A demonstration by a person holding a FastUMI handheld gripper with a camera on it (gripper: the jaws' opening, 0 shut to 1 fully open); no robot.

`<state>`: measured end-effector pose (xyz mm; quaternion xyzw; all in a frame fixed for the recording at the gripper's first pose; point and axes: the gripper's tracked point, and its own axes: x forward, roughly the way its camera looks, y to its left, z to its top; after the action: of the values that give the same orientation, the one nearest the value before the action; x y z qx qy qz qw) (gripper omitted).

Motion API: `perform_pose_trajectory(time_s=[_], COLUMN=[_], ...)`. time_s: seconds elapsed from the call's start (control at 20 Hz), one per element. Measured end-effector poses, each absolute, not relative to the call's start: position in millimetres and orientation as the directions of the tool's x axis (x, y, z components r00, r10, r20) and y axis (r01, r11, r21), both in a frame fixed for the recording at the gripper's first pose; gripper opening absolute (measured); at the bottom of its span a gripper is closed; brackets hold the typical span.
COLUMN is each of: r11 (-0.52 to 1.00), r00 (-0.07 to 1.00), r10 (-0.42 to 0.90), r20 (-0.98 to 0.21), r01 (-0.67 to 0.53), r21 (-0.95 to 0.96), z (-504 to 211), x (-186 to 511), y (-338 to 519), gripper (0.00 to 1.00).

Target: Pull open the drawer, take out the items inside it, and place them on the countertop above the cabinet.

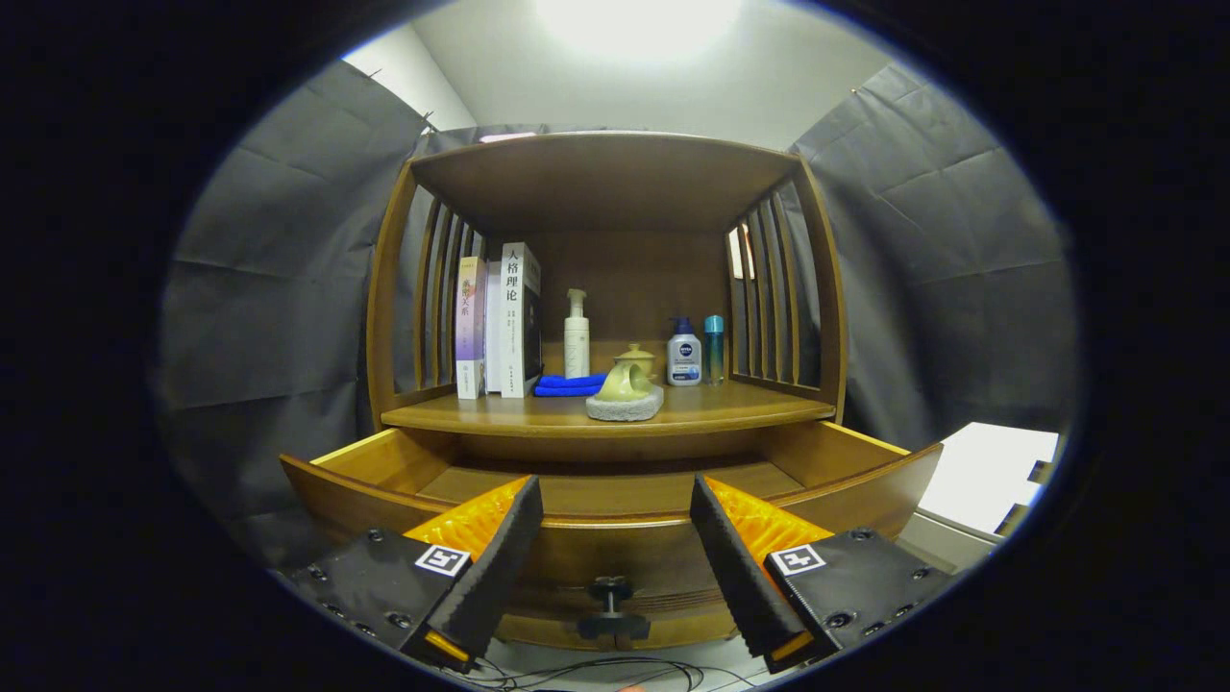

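The wooden drawer (384, 461) is pulled out toward me, and the part of its floor that I see is bare. Its dark knob (612, 605) sits on the front panel, between my fingers and slightly below them. My gripper (615, 538) is open, the fingers (500, 567) spread wide in front of the drawer's front board with nothing between them. Above the drawer runs the countertop (769, 408). On it, near the front, rests a small yellow-green teapot (629, 377) on a grey stone base (625, 406), with a folded blue cloth (569, 384) behind it.
Books (500, 322) stand at the countertop's left. A white pump bottle (577, 336), a blue-capped white bottle (684, 356) and a teal bottle (714, 348) stand at the back. Slatted side walls and a top shelf enclose the countertop. Cables lie on the floor below the knob.
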<state>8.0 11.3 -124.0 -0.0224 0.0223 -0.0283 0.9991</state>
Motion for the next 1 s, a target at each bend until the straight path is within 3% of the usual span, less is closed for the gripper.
perform_pose_trajectory(time_s=[0.35, 1.0], r11=[1.0, 1.0], r00=[0.985, 0.988], r10=[-0.01, -0.015], r20=[-0.175, -0.154], r01=[0.007, 0.013], r21=[-0.02, -0.015], z=[-180.9, -177.3], x=[-7.1, 28.4], y=[31.6, 45.2], gripper=[0.98, 0.98])
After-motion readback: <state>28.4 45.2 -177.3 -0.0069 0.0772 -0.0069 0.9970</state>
